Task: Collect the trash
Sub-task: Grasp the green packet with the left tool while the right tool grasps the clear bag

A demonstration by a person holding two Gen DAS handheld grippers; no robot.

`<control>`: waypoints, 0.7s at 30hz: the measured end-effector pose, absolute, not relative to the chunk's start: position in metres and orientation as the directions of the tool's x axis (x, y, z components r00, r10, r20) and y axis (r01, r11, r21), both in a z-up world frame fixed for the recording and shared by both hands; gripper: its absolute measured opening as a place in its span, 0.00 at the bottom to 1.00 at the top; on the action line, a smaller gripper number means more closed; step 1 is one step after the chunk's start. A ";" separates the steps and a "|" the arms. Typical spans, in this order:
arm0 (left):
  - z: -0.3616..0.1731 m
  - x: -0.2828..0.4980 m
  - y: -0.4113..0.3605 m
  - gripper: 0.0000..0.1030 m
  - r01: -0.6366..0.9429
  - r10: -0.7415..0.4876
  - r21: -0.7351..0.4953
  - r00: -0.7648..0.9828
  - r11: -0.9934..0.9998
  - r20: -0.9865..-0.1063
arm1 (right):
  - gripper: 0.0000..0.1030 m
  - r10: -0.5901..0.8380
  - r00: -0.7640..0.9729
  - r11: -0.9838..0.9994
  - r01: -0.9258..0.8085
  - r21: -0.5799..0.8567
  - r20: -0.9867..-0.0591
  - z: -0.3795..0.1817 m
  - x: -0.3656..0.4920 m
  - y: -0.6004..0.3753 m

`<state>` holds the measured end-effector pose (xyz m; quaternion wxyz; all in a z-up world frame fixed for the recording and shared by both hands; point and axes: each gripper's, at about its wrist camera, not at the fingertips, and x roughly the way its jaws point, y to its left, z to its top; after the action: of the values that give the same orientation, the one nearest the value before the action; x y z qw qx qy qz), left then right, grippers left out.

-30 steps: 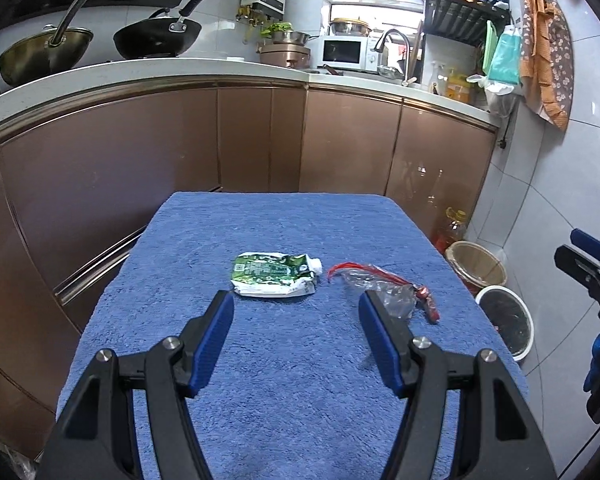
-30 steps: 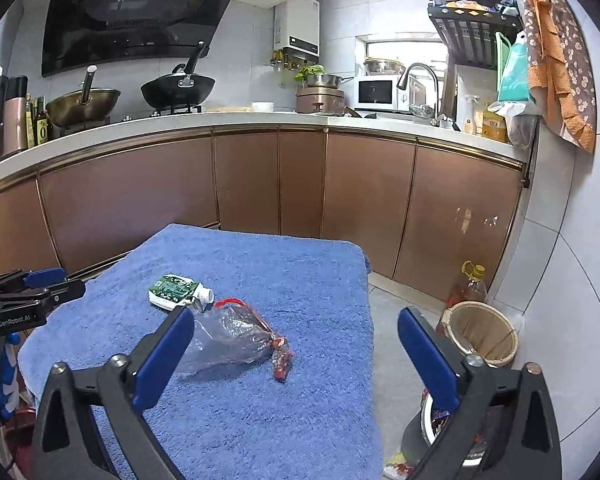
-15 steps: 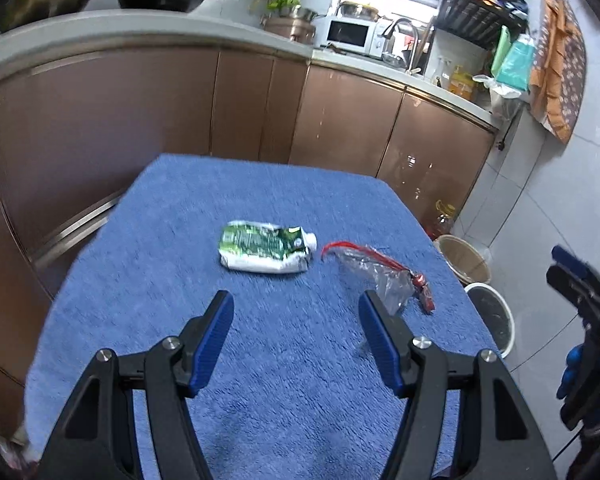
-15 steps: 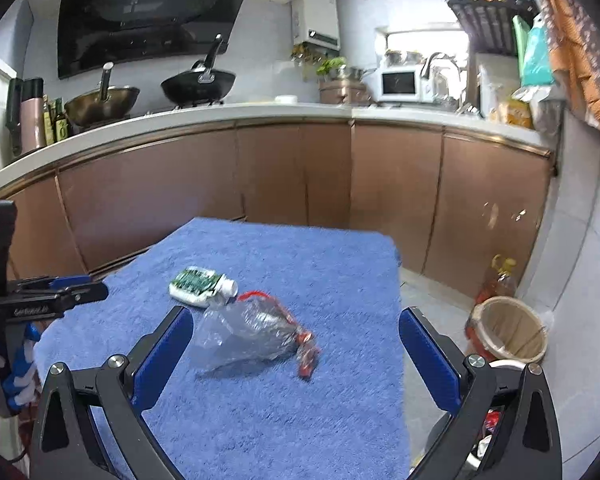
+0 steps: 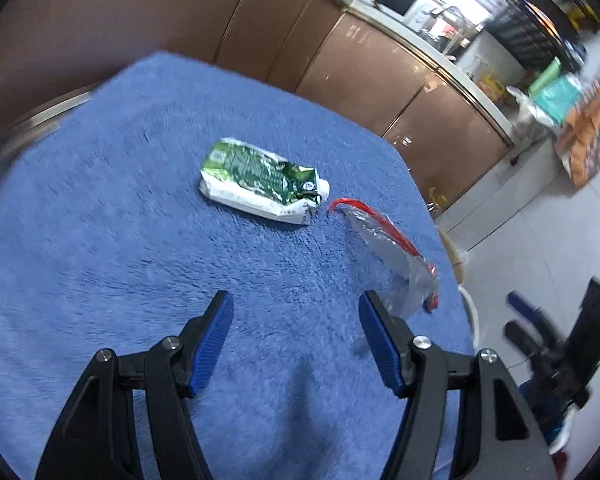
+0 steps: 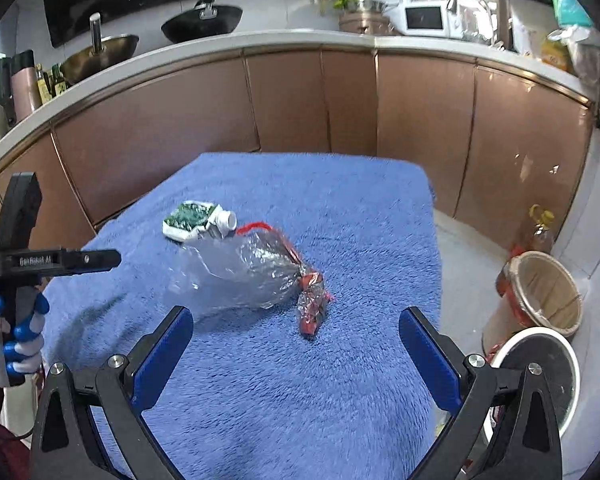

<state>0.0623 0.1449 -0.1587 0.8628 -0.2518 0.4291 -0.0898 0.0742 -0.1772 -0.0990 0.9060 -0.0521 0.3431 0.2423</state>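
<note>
where blue cloth (image 6: 340, 208) spreads: one pouch (image 5: 260, 182), one bag (image 6: 244, 272)

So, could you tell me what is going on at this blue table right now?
A person holds a two-finger gripper in each hand over a blue towel on a table. Two pieces of trash lie on it, untouched: a crushed green and white drink pouch and a crumpled clear plastic bag with red trim. The left gripper and the right gripper are both open and empty. Two bins, a wicker one and a white one, stand on the floor beside the table.
</note>
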 end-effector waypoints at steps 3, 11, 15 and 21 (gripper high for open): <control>-0.170 0.079 0.149 0.61 -0.088 -0.431 -0.587 0.594 0.805 -0.680 | 1.00 0.420 0.616 0.864 -0.495 0.086 -0.667 -0.108 0.090 -0.173; -0.195 0.124 0.155 0.61 -0.219 -0.500 -0.717 0.584 0.661 -0.639 | 1.00 0.480 0.540 0.805 -0.583 0.104 -0.691 -0.125 0.128 -0.159; -0.213 0.142 0.163 0.61 -0.322 -0.505 -0.757 0.589 0.569 -0.631 | 0.98 0.515 0.488 0.761 -0.638 0.115 -0.705 -0.132 0.142 -0.150; -0.220 0.167 0.174 0.59 -0.403 -0.482 -0.784 0.626 0.473 -0.613 | 0.94 0.567 0.396 0.692 -0.704 0.158 -0.722 -0.142 0.163 -0.141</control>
<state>0.1673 0.1740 -0.2204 0.7418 -0.5126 0.4316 -0.0268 0.1628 -0.1411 -0.1422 0.8309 -0.0865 0.3947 0.3825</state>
